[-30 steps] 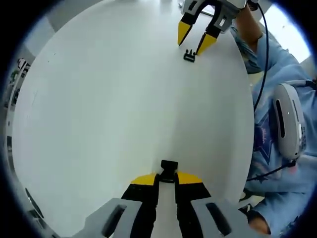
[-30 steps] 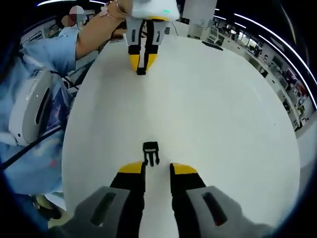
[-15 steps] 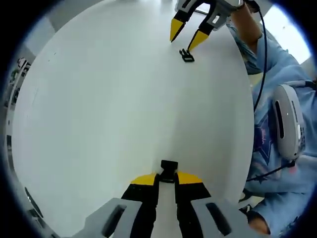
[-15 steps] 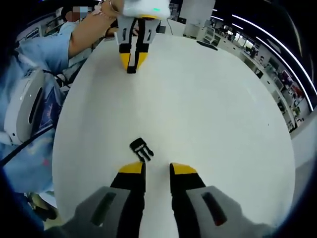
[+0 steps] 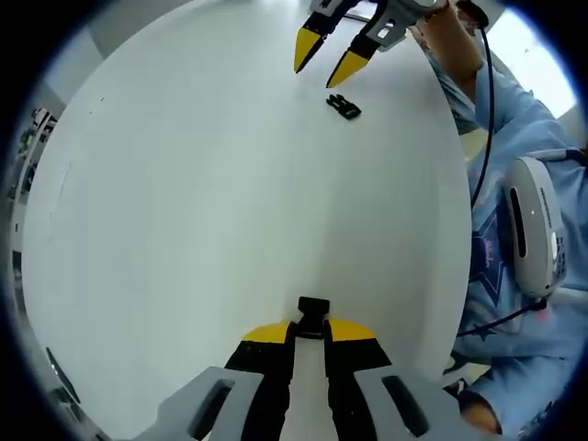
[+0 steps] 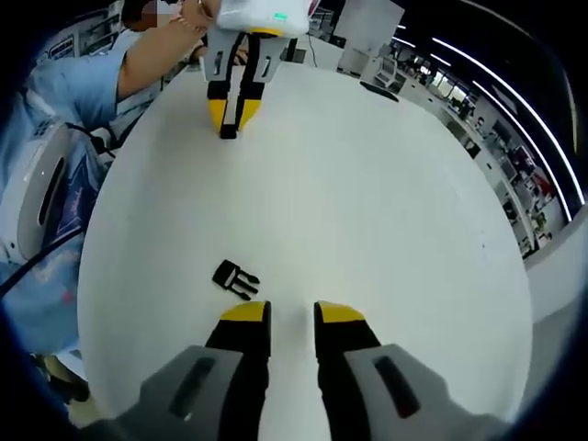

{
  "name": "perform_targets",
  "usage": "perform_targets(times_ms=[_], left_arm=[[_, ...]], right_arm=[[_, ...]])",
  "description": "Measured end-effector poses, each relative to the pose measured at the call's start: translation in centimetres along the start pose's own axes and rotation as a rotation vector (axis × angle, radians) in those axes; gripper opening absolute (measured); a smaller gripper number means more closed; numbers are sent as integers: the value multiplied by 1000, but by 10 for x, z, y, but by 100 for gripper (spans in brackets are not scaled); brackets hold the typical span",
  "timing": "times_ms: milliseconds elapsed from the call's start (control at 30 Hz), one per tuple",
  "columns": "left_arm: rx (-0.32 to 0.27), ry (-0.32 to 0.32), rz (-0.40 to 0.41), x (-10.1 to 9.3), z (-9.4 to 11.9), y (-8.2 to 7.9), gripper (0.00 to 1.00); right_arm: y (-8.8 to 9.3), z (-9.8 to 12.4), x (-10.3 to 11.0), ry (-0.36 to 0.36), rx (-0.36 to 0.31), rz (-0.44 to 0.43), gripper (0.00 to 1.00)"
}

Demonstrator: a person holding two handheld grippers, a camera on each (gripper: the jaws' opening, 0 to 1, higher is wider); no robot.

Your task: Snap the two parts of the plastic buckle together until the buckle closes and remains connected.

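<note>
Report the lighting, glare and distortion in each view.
Left gripper view: even, soft light on the white table, faint shadows, bright window glare at upper right, and fisheye bending curves the table edge. Right gripper view: the room beyond is dim with streaked ceiling lights; the loose buckle part is sharp, and the rim looks stretched.

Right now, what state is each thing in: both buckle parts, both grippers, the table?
Left gripper: jaws shut on one buckle part.
Held buckle part: black, clamped between the jaw tips, unjoined.
Right gripper: jaws open, holding nothing.
Pronged buckle part: loose on the table, left of the right gripper's jaws, not between them.
Table: white, round.
</note>
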State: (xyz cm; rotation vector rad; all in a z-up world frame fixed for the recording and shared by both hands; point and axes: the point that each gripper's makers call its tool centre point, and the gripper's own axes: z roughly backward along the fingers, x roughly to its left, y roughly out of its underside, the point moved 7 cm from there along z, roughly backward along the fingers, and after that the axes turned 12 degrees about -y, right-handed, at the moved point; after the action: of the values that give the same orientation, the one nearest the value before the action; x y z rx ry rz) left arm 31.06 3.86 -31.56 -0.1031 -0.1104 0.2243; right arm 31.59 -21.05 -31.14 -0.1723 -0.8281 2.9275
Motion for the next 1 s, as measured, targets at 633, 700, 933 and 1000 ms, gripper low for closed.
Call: perform_targets(times_ms=[633, 700, 933, 1000], left_arm=[[-11, 3, 4, 0, -1, 1, 11], [-12, 3, 4, -1, -1, 1, 11], [-18, 5, 8, -1, -1, 1, 11], [-18, 6, 10, -1, -1, 1, 11]], right_arm=[[2, -10, 25, -141, -48, -99, 1], [1, -11, 26, -148, -47, -102, 1], [-4, -13, 21, -140, -43, -63, 1], [-5, -13, 16, -133, -41, -49, 1]])
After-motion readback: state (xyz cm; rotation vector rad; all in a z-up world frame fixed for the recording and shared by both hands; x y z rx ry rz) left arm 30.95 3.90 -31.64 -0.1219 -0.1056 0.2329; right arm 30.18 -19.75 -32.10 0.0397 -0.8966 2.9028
